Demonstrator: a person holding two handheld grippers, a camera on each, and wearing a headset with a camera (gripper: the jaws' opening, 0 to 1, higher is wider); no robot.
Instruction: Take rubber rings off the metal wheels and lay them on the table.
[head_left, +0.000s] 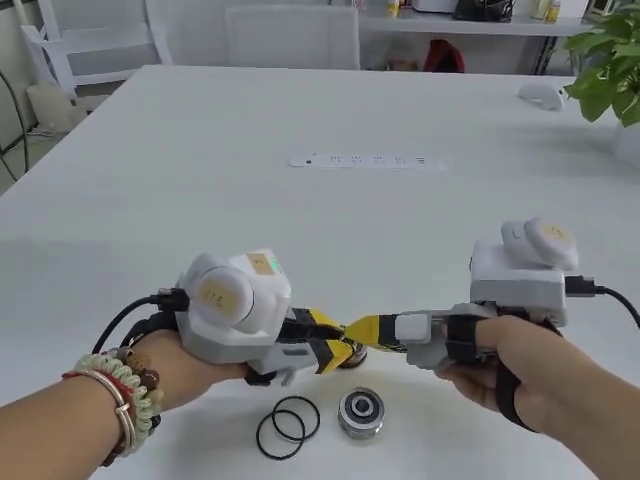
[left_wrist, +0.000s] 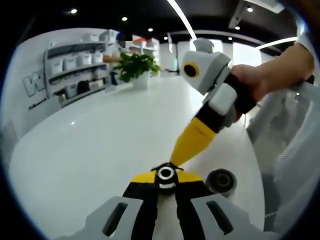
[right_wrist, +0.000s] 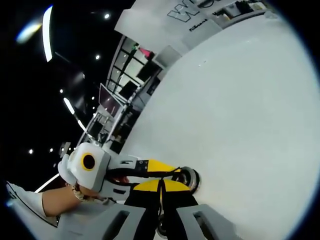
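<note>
metal wheel (left_wrist: 166, 175) in left gripper (left_wrist: 166, 179)

The left gripper (head_left: 345, 352) and right gripper (head_left: 356, 330) match: bulky white-grey shells, jaws banded yellow and black. A black cable (head_left: 125, 315) trails from each. Beaded bracelets (head_left: 125, 392) — red, pale green, brown — ring the left wrist; a black strap (head_left: 506, 392) crosses the right hand (head_left: 540, 370).

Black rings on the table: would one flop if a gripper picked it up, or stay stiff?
Probably floppy: the rubber rings are very thin loops, so one would likely sag from the jaws. Likely very light too. They lie flat on the table, so a push should slide them, not roll them.
</note>
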